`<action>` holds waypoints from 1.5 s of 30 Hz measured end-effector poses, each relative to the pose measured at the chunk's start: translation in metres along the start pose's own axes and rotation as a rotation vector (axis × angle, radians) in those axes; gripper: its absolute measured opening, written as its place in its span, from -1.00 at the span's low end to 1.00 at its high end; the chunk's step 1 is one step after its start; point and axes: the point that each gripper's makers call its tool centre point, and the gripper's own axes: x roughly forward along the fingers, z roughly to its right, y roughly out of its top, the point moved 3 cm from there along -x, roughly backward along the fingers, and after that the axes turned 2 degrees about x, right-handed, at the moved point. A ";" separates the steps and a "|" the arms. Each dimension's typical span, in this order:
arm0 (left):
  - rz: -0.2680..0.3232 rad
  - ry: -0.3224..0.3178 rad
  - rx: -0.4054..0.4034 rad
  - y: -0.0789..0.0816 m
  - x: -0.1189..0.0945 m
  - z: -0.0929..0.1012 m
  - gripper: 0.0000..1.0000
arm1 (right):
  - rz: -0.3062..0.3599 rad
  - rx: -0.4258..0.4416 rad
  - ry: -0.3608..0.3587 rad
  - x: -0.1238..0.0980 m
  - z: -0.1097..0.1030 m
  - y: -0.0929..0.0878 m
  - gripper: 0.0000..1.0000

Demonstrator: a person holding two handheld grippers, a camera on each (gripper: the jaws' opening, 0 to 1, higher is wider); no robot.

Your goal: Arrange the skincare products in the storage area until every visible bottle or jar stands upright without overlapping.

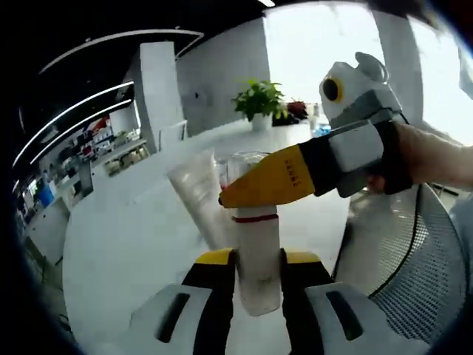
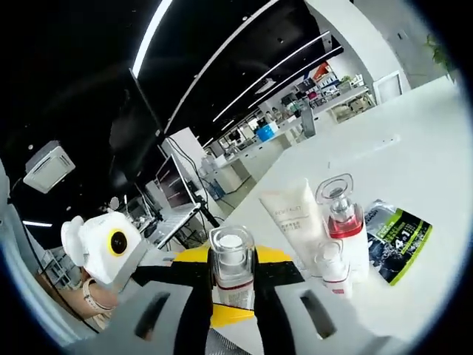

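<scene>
Left gripper [image 1: 257, 268] jaws clamped on frosted bottle [image 1: 256, 244], upright, red band near top, clear cap. Right gripper [image 1: 255, 194] yellow jaw reaches in from right, tip at bottle neck; hand [image 1: 432, 157] behind it. White tube [image 1: 199, 194] just behind bottle.

Right gripper view: right gripper [image 2: 232, 296] jaws closed on clear-capped bottle [image 2: 232, 270]. On worktop [image 2: 414, 159] beyond: tube [image 2: 295, 214], red-collared bottle [image 2: 341, 222], small bottle [image 2: 331, 266], green-black sachet [image 2: 395, 240] lying flat. Open worktop to far side. Plant [image 1: 259, 100] at far edge.
</scene>
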 end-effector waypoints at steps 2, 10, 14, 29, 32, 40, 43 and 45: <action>-0.020 0.014 0.002 -0.002 -0.002 -0.002 -0.63 | -0.018 -0.006 0.011 0.000 -0.002 -0.002 -0.61; -0.012 -0.006 -0.021 -0.004 -0.006 -0.007 -0.67 | -0.017 -0.038 0.076 0.000 -0.011 -0.002 -0.52; 0.047 -0.149 -0.137 -0.001 -0.009 0.003 -0.67 | -0.030 -0.086 0.123 -0.005 -0.013 -0.001 -0.59; 0.037 -0.372 -0.136 -0.006 -0.015 0.022 -0.66 | -0.103 -0.159 0.268 -0.017 -0.025 -0.008 -0.58; -0.004 -0.317 -0.090 -0.009 -0.010 0.019 -0.65 | -0.112 -0.171 0.192 -0.013 -0.020 -0.011 -0.59; -0.025 -0.114 0.006 -0.005 -0.004 0.009 -0.60 | -0.047 -0.123 0.036 -0.008 -0.009 -0.006 -0.59; -0.051 -0.066 0.065 -0.005 -0.001 0.009 -0.57 | -0.030 -0.101 -0.003 -0.006 -0.006 -0.006 -0.58; -0.087 -0.029 0.139 -0.007 0.001 0.008 -0.55 | -0.030 -0.088 -0.024 -0.004 -0.003 -0.008 -0.58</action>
